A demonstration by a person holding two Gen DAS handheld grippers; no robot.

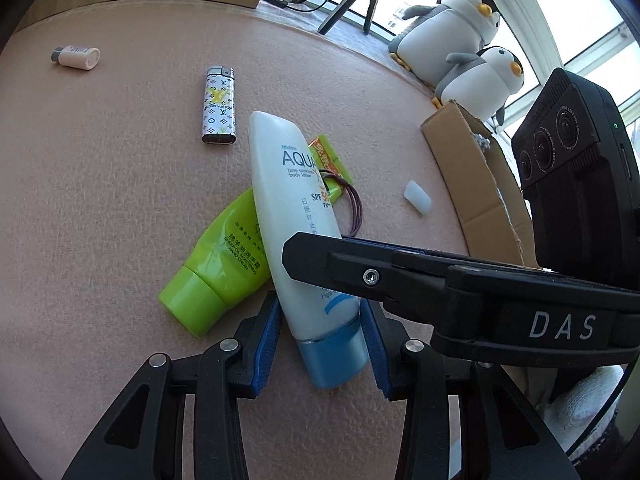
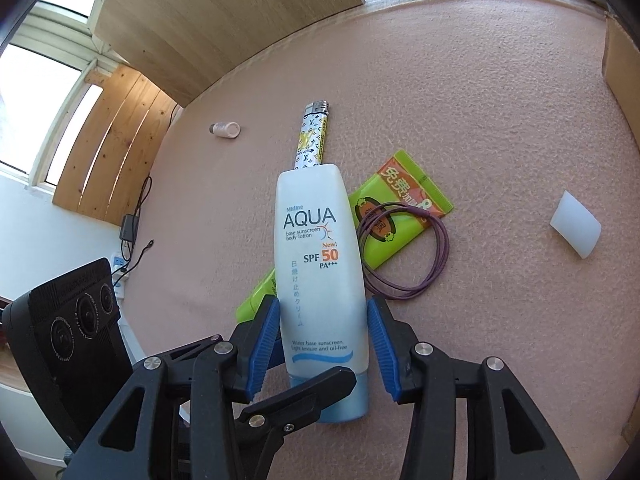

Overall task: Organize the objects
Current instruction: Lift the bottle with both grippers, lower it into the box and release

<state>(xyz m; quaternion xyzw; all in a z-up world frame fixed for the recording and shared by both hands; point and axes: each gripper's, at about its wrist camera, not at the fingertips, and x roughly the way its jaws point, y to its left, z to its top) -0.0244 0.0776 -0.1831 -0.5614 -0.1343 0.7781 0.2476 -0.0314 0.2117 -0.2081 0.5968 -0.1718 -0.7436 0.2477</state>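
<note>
A white AQUA sunscreen tube (image 1: pixel 288 200) (image 2: pixel 320 248) with a blue cap lies tilted over a green hand cream tube (image 1: pixel 216 268) (image 2: pixel 258 296) on the pink mat. My left gripper (image 1: pixel 320 308) has its blue pads against both sides of the tube, just above the cap. My right gripper (image 2: pixel 324 304) clamps the same tube along its length. One finger of the right gripper (image 1: pixel 312 256) crosses over the tube in the left wrist view. A green-orange packet (image 1: pixel 332 160) (image 2: pixel 400 204) and a purple hair tie (image 1: pixel 357 208) (image 2: pixel 438 256) lie beside the tube.
A patterned lighter (image 1: pixel 219 108) (image 2: pixel 312 140) and a small white bottle (image 1: pixel 76 56) (image 2: pixel 226 129) lie farther back. A white translucent piece (image 1: pixel 418 198) (image 2: pixel 576 224) sits near an open cardboard box (image 1: pixel 480 184) (image 2: pixel 620 64). Two plush penguins (image 1: pixel 452 20) stand behind the box.
</note>
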